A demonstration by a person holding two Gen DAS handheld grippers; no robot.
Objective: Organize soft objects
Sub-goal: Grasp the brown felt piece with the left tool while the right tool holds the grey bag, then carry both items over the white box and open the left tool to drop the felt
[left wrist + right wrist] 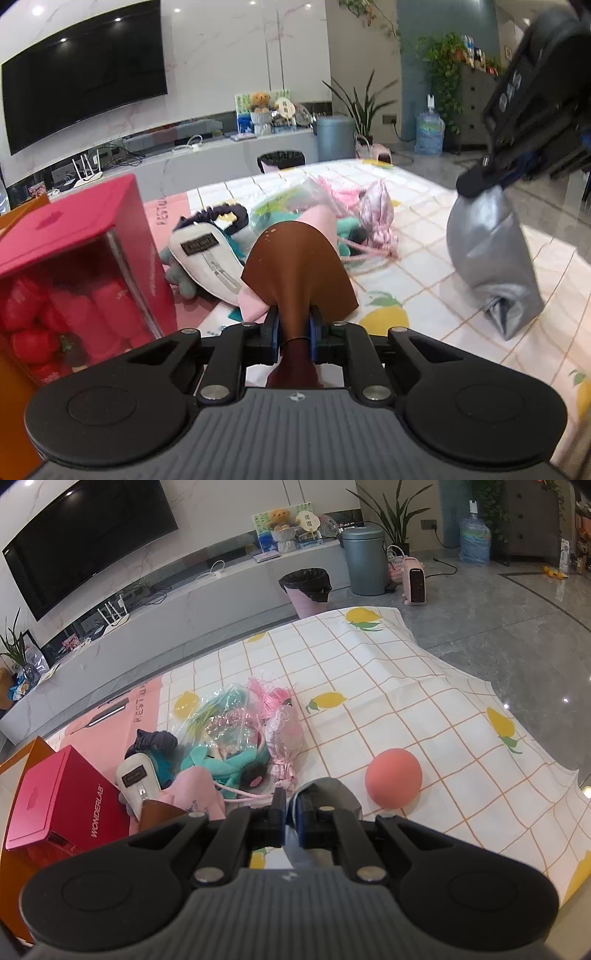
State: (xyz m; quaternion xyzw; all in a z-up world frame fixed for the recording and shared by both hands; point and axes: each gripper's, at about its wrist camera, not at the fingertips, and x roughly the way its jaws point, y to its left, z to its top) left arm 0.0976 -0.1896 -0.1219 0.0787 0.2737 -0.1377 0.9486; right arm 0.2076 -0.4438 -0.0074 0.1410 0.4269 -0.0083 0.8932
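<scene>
- While both hands are occupied, the left gripper (294, 328) has its jaws pressed together on a brown leather-like flap (297, 273); the flap fans out ahead of the pads, with pink fabric (255, 304) bunched just beside it on the left.
- The right gripper (291, 818) is pinched shut on the top edge of a silver padded pouch (491, 254). In the left wrist view the pouch hangs free below the jaws, its long axis running downward and slanting to the right, its lower corner close to the lemon-print checked mat (388, 686); whether it touches I cannot tell.
- The pile of soft things lies ahead of both grippers on the mat: a white zip pouch (207, 258), a clear bag of teal and pink items (225, 723), and a pink satin drawstring bag (284, 738), all touching or overlapping.
- A coral ball (393, 778) sits alone, just right of the right gripper and well apart from the pile.
- A red box with a clear window (77, 266) stands at the left edge, nearest the left gripper, with red plush shapes visible inside it.
- Judgement: the deciding relation is sideways. The box lies left of the brown flap, so the left hand is better placed for it; the silver pouch hangs on the far right, with the pile between it and the box, so it would have to cross over.
</scene>
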